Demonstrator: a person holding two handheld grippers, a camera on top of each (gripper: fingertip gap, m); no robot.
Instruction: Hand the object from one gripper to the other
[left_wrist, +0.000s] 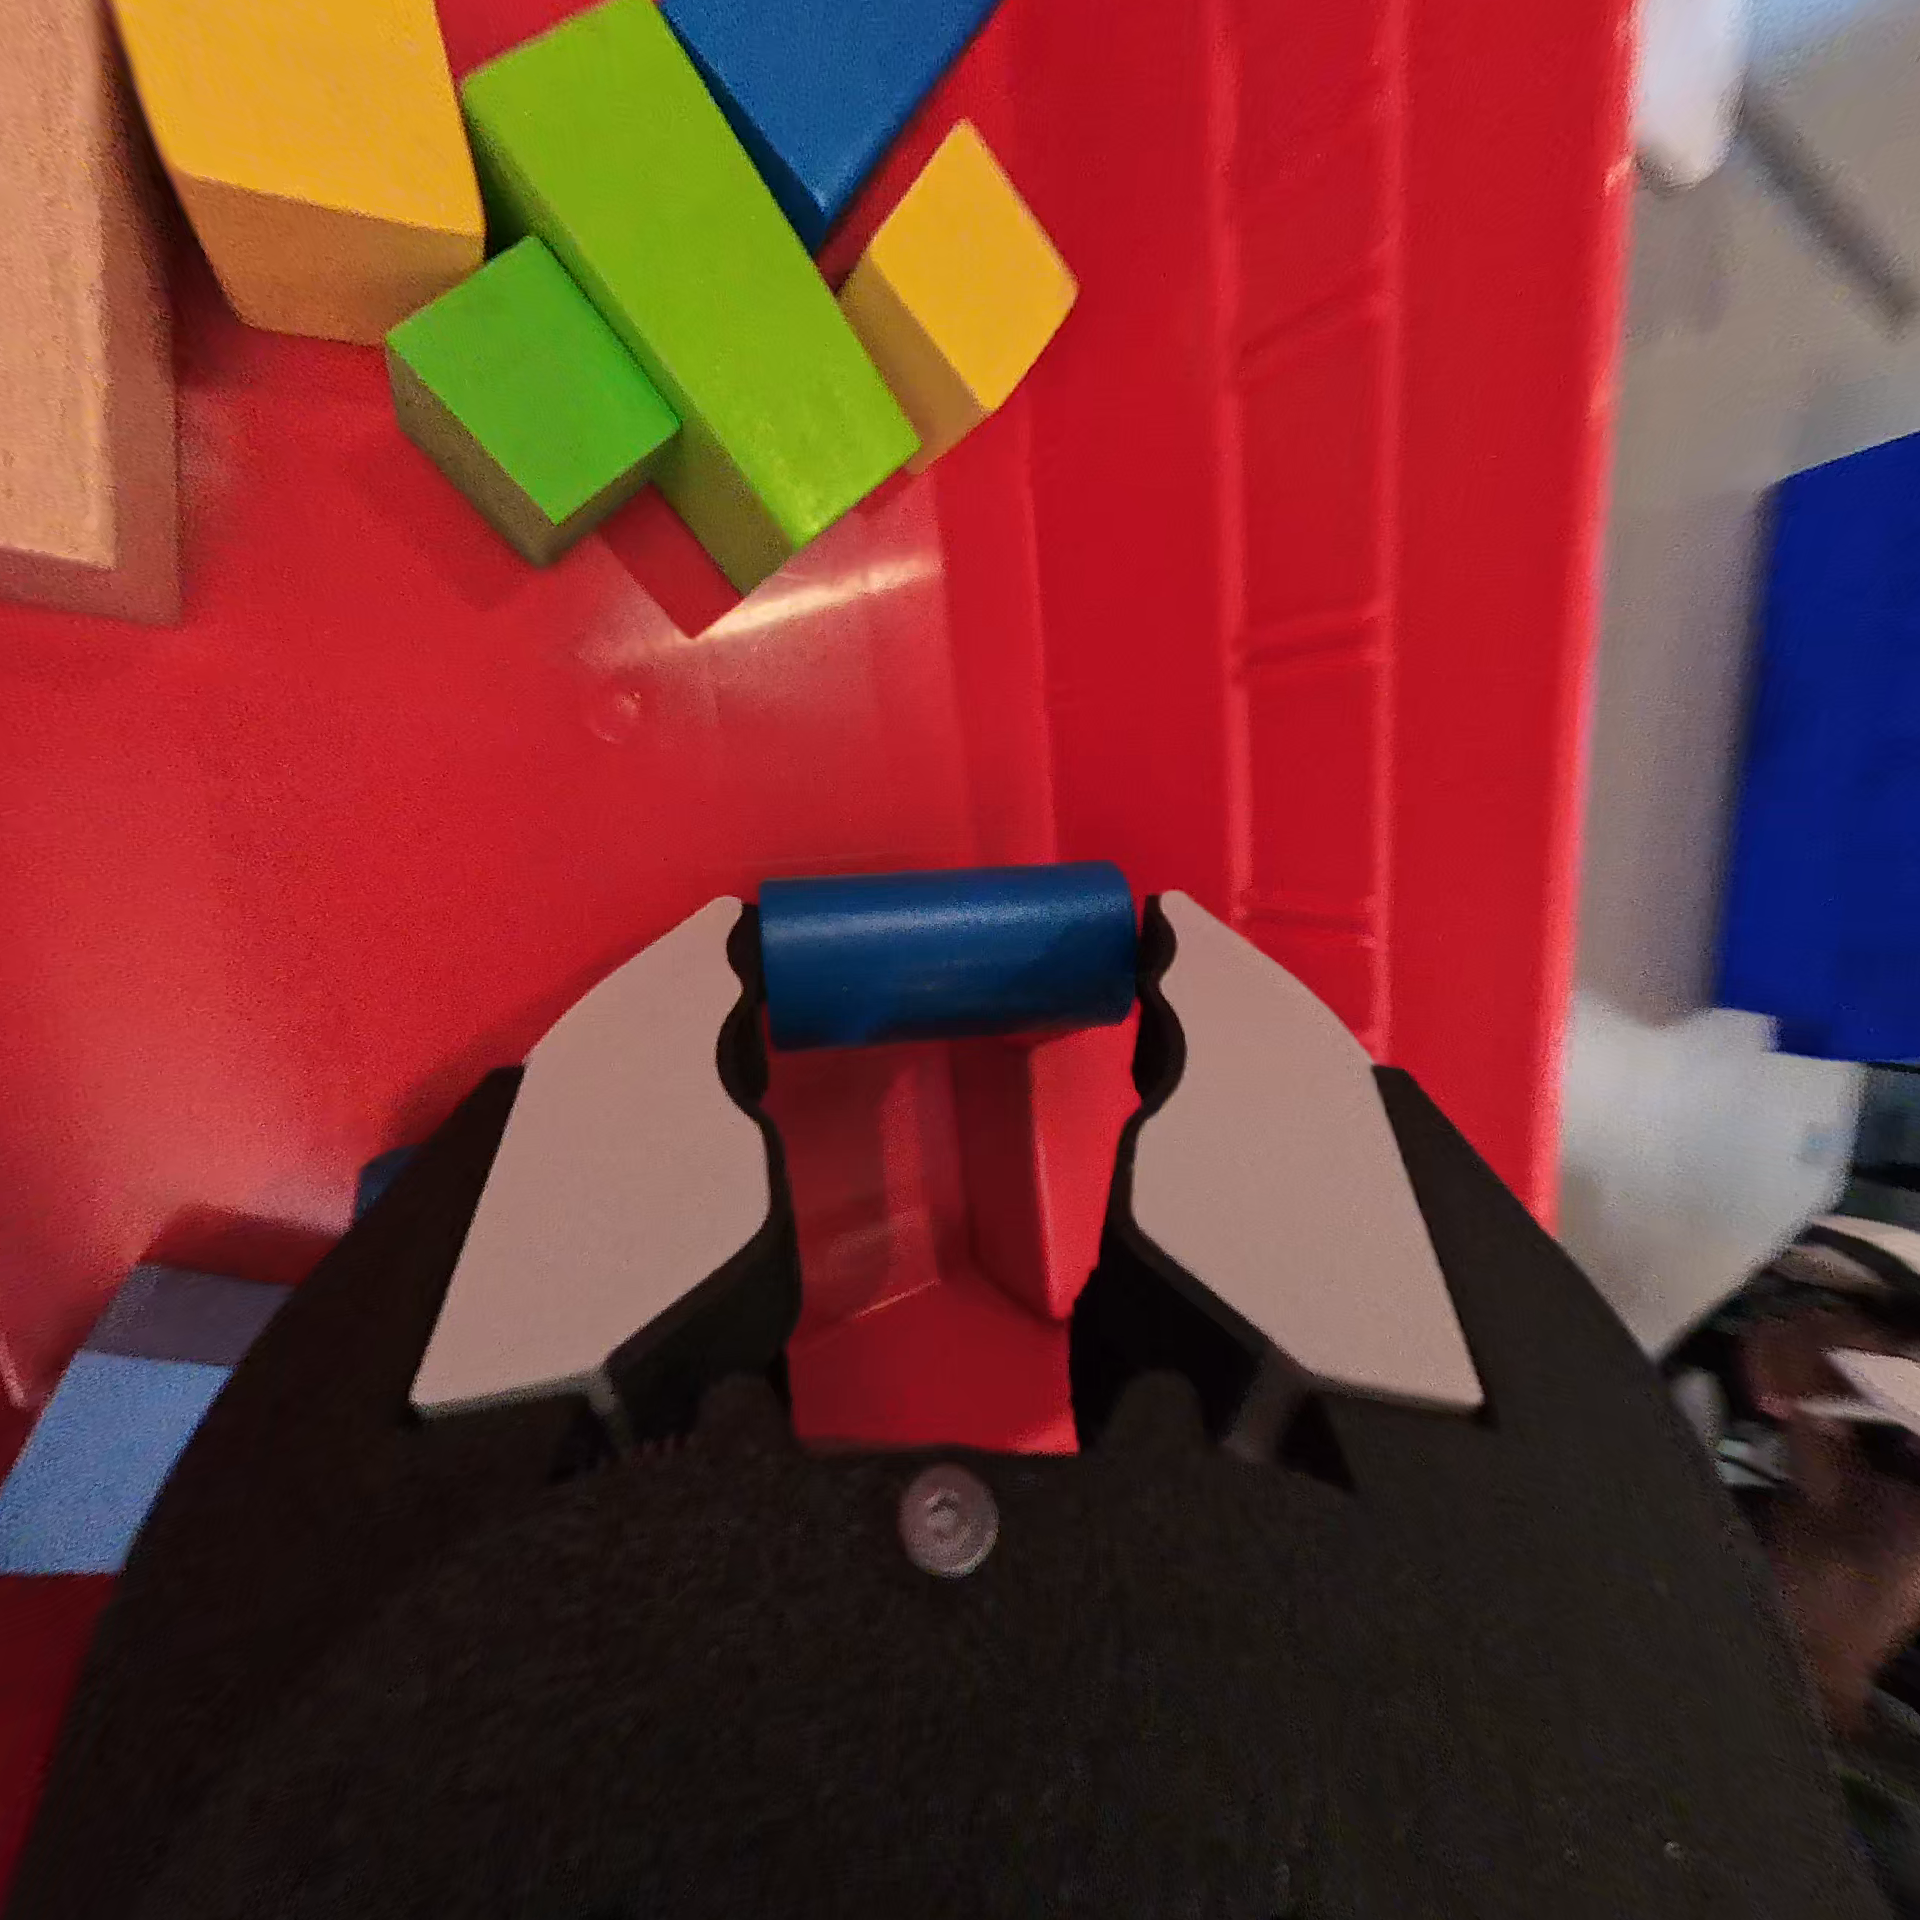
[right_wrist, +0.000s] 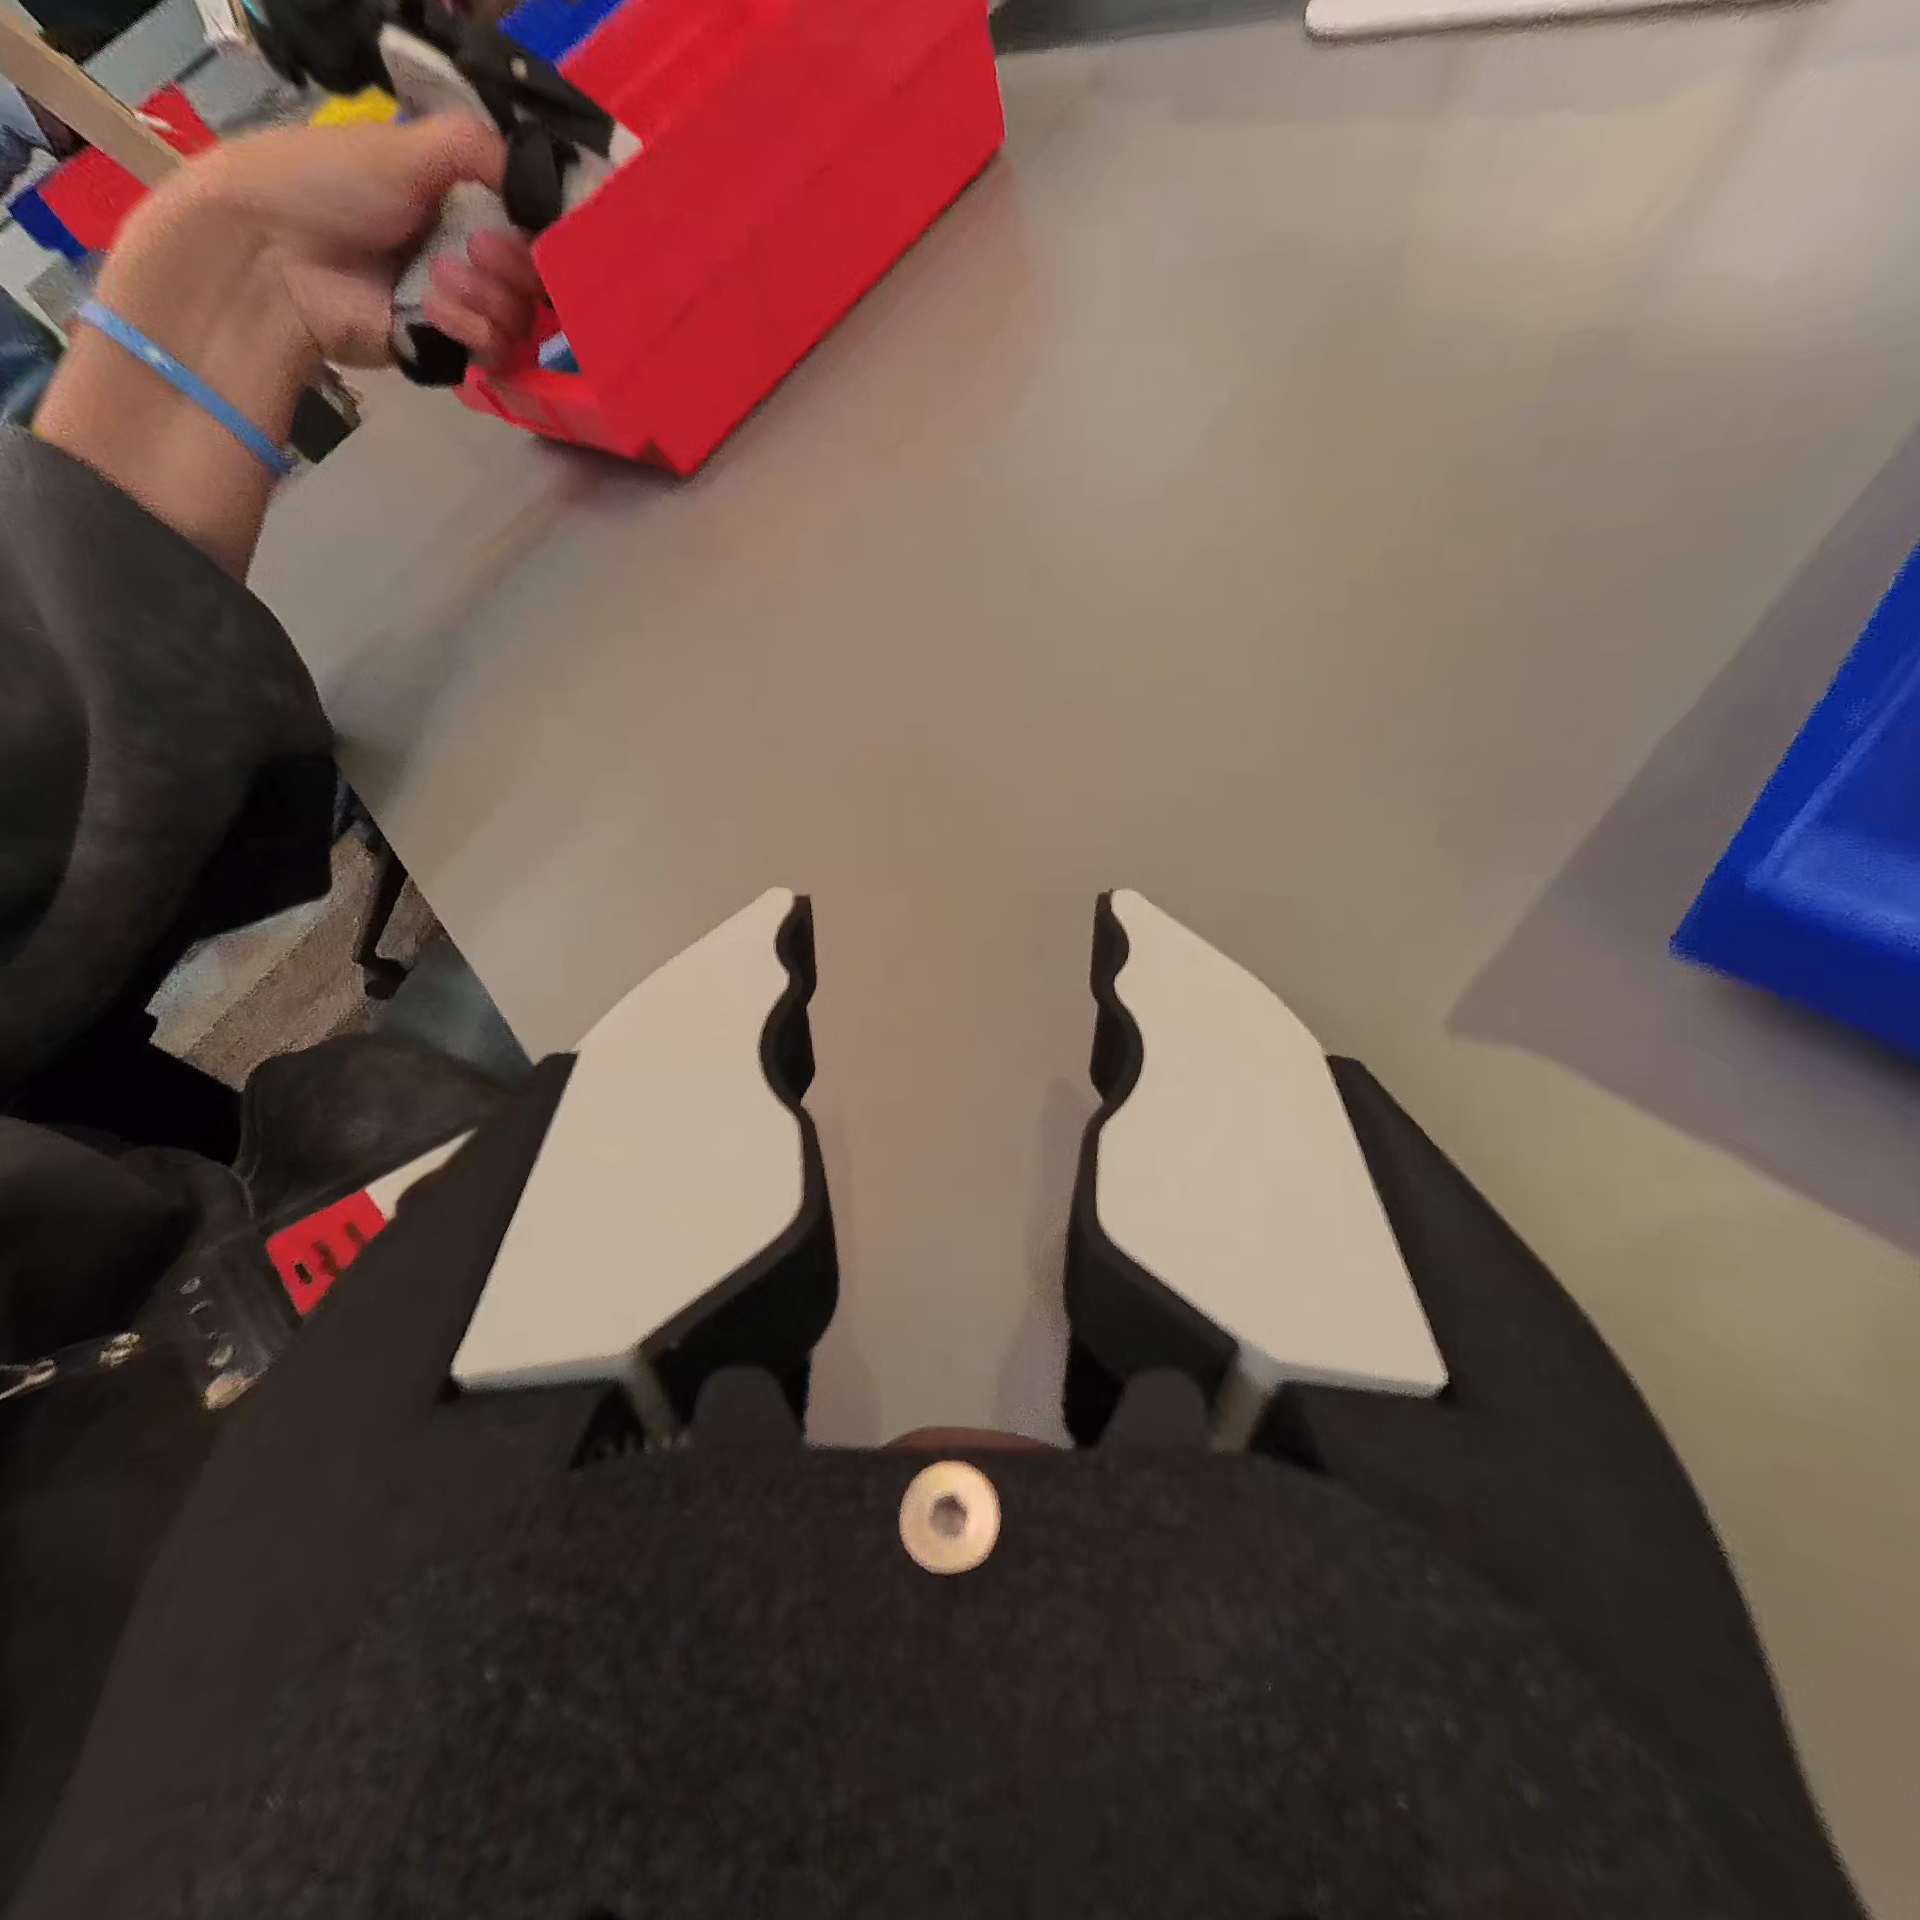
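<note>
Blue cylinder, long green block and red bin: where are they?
blue cylinder (left_wrist: 945, 951): left wrist view, middle of its curved side.
long green block (left_wrist: 686, 281): left wrist view, top face.
red bin (right_wrist: 769, 229): right wrist view, outer wall.

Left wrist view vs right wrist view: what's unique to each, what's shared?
Left wrist only: left tongs shut on a blue cylinder, held by its ends above the bin floor; green, yellow and blue blocks inside the bin.
Right wrist only: right tongs open and empty over the grey table; a hand with a blue wristband.
Both: red bin, blue bin.
</note>
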